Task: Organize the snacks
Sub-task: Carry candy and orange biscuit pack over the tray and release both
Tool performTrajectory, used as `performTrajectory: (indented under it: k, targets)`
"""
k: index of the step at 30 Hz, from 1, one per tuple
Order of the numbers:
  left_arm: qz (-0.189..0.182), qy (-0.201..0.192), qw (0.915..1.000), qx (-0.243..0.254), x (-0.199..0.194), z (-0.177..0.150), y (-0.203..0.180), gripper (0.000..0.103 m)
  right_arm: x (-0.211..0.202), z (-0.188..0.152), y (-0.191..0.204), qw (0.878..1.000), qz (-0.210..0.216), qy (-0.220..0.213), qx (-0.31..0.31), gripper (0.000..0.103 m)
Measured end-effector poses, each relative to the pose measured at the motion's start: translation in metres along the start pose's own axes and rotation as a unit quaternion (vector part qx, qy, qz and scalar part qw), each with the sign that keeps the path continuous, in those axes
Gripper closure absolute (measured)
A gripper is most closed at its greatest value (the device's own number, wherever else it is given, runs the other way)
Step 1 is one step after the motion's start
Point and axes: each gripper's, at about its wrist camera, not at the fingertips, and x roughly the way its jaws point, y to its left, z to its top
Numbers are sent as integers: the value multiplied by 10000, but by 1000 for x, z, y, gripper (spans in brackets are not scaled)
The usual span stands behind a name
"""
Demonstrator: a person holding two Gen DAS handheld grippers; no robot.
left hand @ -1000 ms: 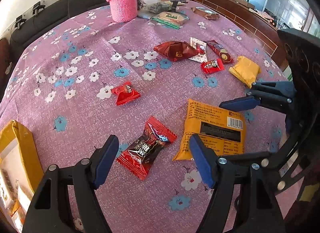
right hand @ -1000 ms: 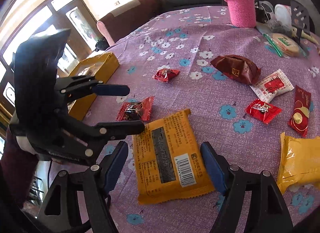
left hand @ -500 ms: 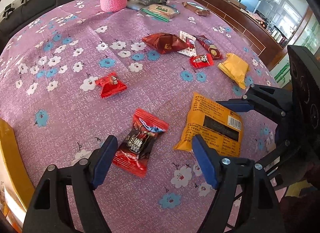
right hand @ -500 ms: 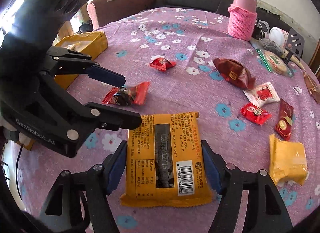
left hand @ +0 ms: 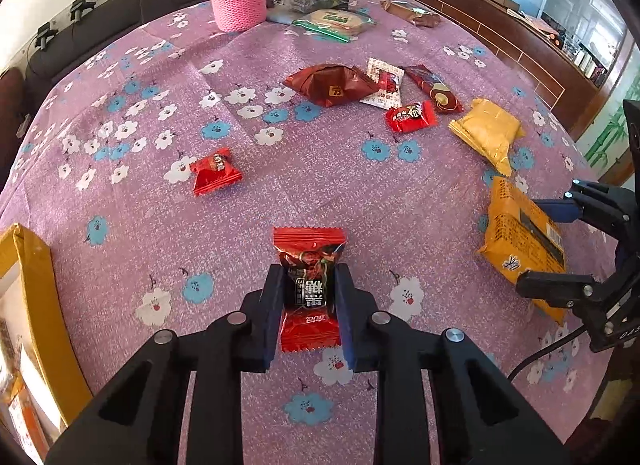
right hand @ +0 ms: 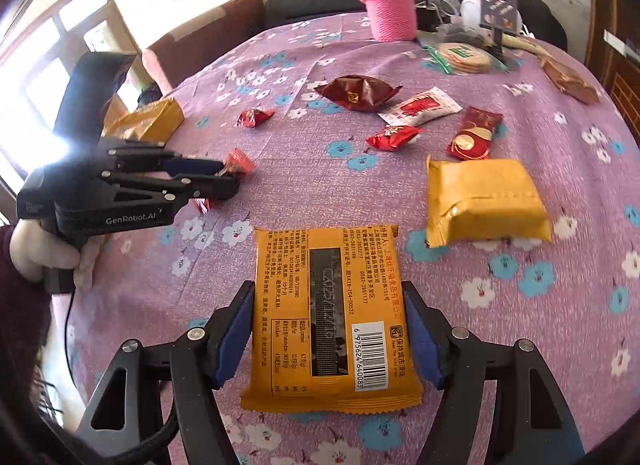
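Purple flowered tablecloth (left hand: pixel 328 193) carries everything. Beside its near edge the right gripper (right hand: pixel 328 329) brackets the flat orange snack packet (right hand: pixel 328 305), blue pads touching both long sides. Left of that packet, the left gripper (left hand: pixel 308 313) is clamped on a red-and-black candy (left hand: pixel 308 285).
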Motion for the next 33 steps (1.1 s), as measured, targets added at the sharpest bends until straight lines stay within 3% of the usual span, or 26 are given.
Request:
performTrajectory:
  k: [4,9,13,15,18,22,28,33]
  targets:
    - [-26,-351,9982,-479,-23,-17,9,81,-15,1,6,9997,115,-229,16,32]
    - [-240,-995,9867,-1265,-84,-53,36,81,-36,12,34,9979,441,-459,-79,32]
    - [177,-1414,9730,-1816,-142,-96,70,81,-44,37,80,9935,928,-575,-321,32]
    - [561,-1492,9644,-2111,-161,-118,93,81,-40,52,107,9901,1225,-557,-409,32]
    - [927,-1452,9506,-2581,-173,-147,131,81,-18,76,151,9832,1736,-403,-395,32]
    - [1082,-1382,9372,-3015,-170,-174,167,80,34,103,211,9797,1960,-12,-430,33]
    - [1015,-1266,9348,-3158,-152,-190,183,80,103,117,275,9815,1759,398,-641,33]
    - [993,-1413,9329,-3162,-159,-192,182,76,132,123,293,9837,1633,361,-667,32]
